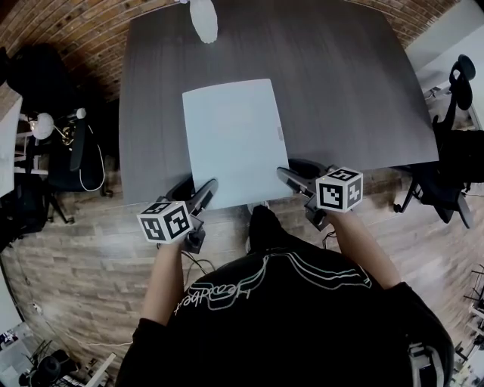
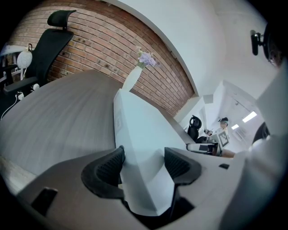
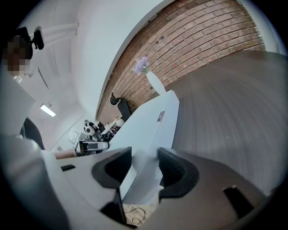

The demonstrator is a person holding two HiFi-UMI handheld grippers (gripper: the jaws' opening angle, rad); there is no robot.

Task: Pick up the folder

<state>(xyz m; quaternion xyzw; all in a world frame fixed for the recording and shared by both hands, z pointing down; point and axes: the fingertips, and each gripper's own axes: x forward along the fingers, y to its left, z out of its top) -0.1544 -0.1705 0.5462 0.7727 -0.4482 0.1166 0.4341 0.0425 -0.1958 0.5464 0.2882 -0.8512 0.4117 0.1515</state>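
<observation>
Well left of the folder (image 1: 231, 136), off the table (image 1: 355, 91), stands a black office chair (image 2: 47, 49). At the folder's near left corner the left gripper (image 1: 203, 190) has that corner between its jaws, and both pads seem to press on it, though the wide-angle view makes the contact hard to judge. The pale folder lies flat on the dark table, its near edge jutting just past the table's rim towards the person. Beyond its far edge, apart from it, a white vase (image 1: 203, 19) holds a lilac flower. At the near right corner the right gripper (image 1: 291, 178) is clamped on the folder likewise. Well right of the folder sits another black chair (image 1: 446, 178).
</observation>
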